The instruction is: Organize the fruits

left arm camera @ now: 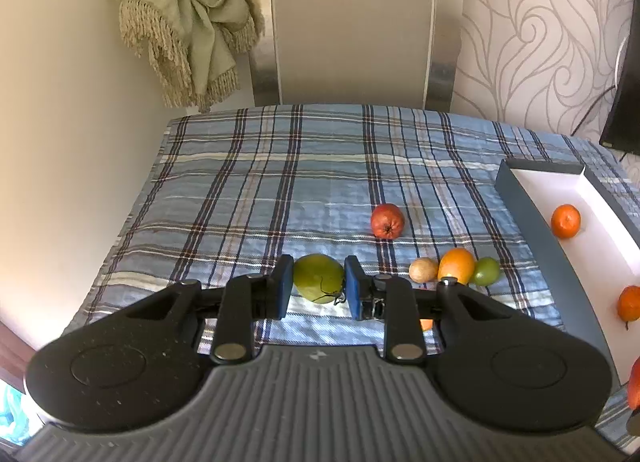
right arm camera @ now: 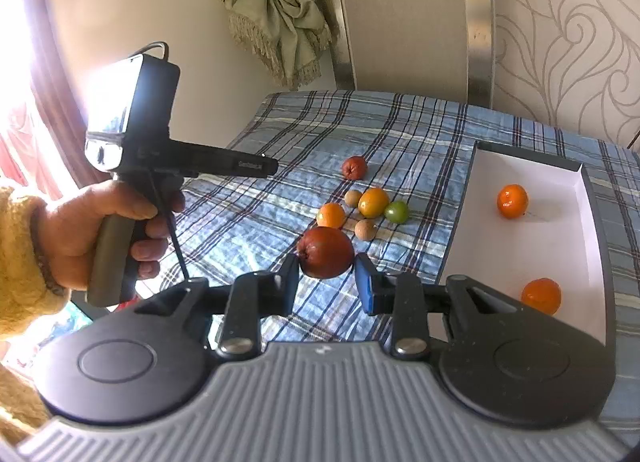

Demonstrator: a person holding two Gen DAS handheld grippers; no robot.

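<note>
The left gripper (left arm camera: 319,285) has its blue pads closed against both sides of a large green fruit (left arm camera: 318,278), whose dry stem curls at its lower right. The right gripper (right arm camera: 327,280) brackets a dark red fruit (right arm camera: 326,252); the left finger touches it, but a sliver of gap seems to show at the right pad, so whether it is truly clamped cannot be told.

Taking the white-lined tray (right arm camera: 520,165) as landmark: two tangerines lie inside it, one (right arm camera: 512,201) toward its far end and one (right arm camera: 541,296) nearer the camera. Just left of the tray, on the blue plaid cloth (right arm camera: 400,133), sits a loose cluster (five pieces in the right wrist view): a small green fruit (right arm camera: 397,212) closest to the tray, an orange (right arm camera: 373,202) beside it, a brown kiwi-like fruit (right arm camera: 353,198), another orange (right arm camera: 331,215) and a tan round fruit (right arm camera: 365,229). Farther left and beyond the cluster rests a second red fruit (right arm camera: 354,167).

The person's left hand (right arm camera: 100,229) grips its tool's handle.
</note>
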